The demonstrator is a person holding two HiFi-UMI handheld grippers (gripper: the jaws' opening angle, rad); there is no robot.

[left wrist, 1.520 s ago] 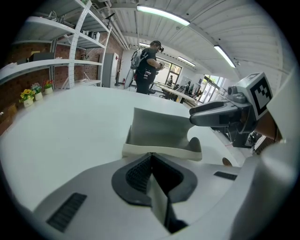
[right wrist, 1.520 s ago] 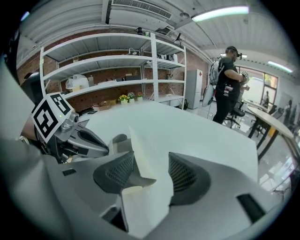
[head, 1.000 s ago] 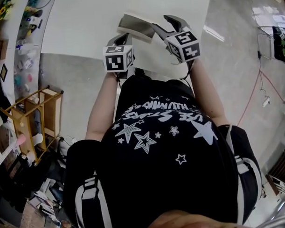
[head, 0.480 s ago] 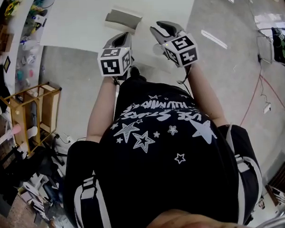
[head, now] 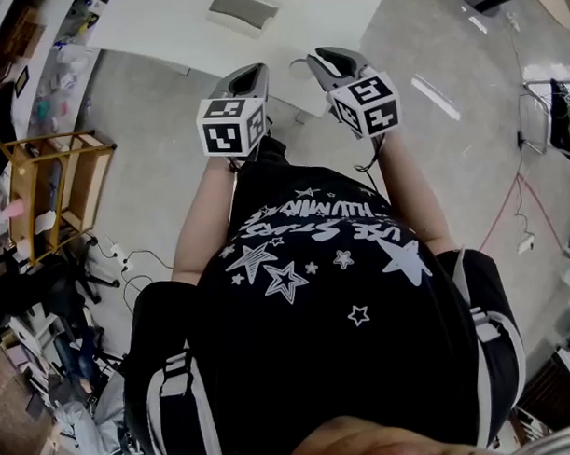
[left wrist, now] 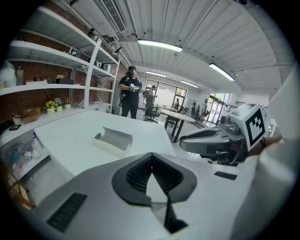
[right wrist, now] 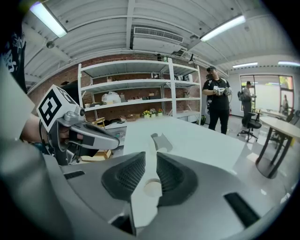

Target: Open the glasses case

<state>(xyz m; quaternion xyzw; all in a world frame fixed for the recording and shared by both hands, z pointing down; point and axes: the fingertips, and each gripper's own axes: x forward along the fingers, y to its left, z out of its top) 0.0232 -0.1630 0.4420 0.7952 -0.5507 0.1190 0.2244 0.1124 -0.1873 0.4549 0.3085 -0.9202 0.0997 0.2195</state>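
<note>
The grey glasses case (head: 243,9) lies open on the white table (head: 157,30), far from both grippers. It also shows in the left gripper view as the case (left wrist: 112,139) and in the right gripper view as the case (right wrist: 161,140). My left gripper (head: 250,74) hangs off the table's near edge, over the floor, its tips touching and nothing in them (left wrist: 151,157). My right gripper (head: 321,57) is beside it with only a narrow gap between its closing jaws, which hold nothing (right wrist: 151,157).
A wooden shelf cart (head: 55,188) stands on the floor to the left, with clutter below it. Wall shelves (right wrist: 136,84) run behind the table. A person (left wrist: 130,91) stands past the table's far end. Cables (head: 522,195) trail on the floor to the right.
Both grippers have drawn back from the case and off the table edge. The case now sits farther away at the top of the head view. The right jaws have narrowed.
</note>
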